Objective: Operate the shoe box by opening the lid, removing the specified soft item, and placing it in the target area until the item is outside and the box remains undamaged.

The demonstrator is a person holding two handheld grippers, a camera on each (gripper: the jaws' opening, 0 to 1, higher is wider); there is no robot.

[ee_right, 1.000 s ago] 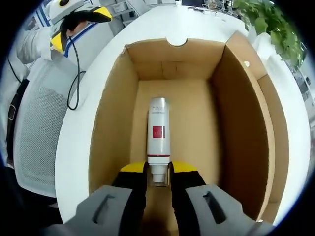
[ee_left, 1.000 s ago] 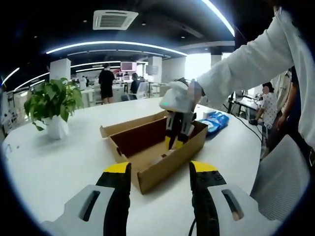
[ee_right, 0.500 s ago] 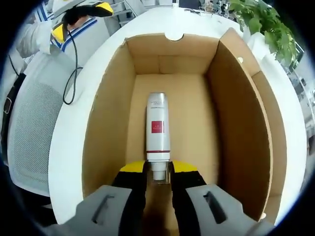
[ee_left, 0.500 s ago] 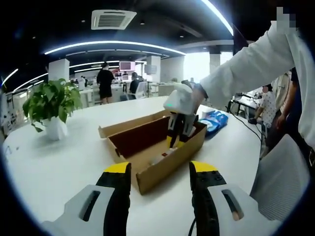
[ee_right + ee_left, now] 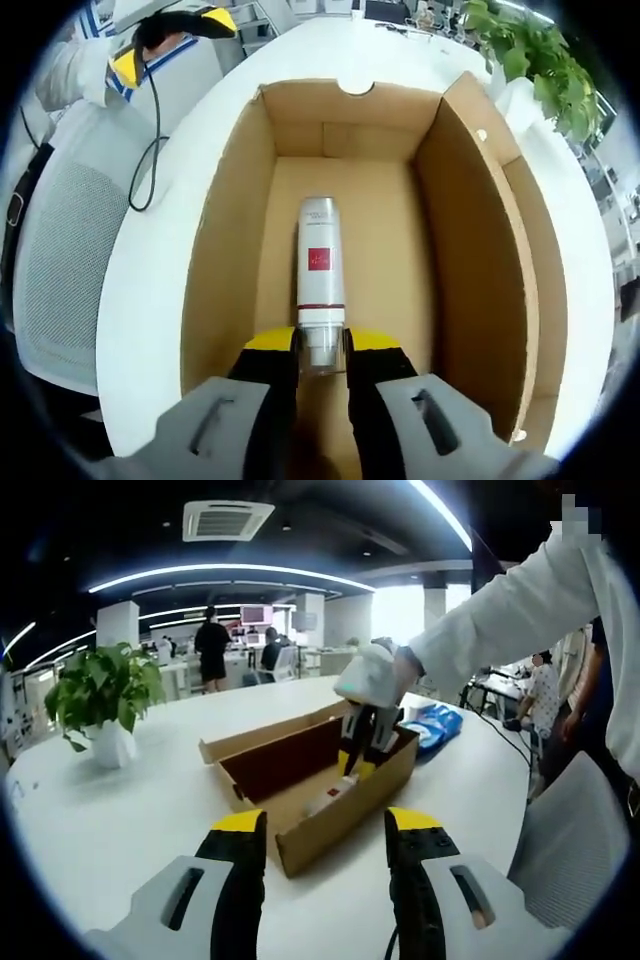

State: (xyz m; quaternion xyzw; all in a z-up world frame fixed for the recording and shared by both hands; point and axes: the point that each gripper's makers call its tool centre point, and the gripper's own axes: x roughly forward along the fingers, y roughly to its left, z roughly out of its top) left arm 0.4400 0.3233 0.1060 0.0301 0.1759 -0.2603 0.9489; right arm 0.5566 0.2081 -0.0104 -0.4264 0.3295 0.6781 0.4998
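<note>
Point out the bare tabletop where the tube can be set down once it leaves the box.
Free: white table between the potted plant and the shoe box, plus the strip beside the left tool. Crowded: past the box, where blue packets lie. The right tool holds the tube.

Left gripper (image 5: 327, 832) sat at frame bottom, jaws apart, nothing between them. Open shoe box (image 5: 310, 770) at centre on white table (image 5: 120, 810). Right gripper (image 5: 362, 742) reached down into box, at the white tube (image 5: 333, 794). Potted plant (image 5: 103, 695) at left.
</note>
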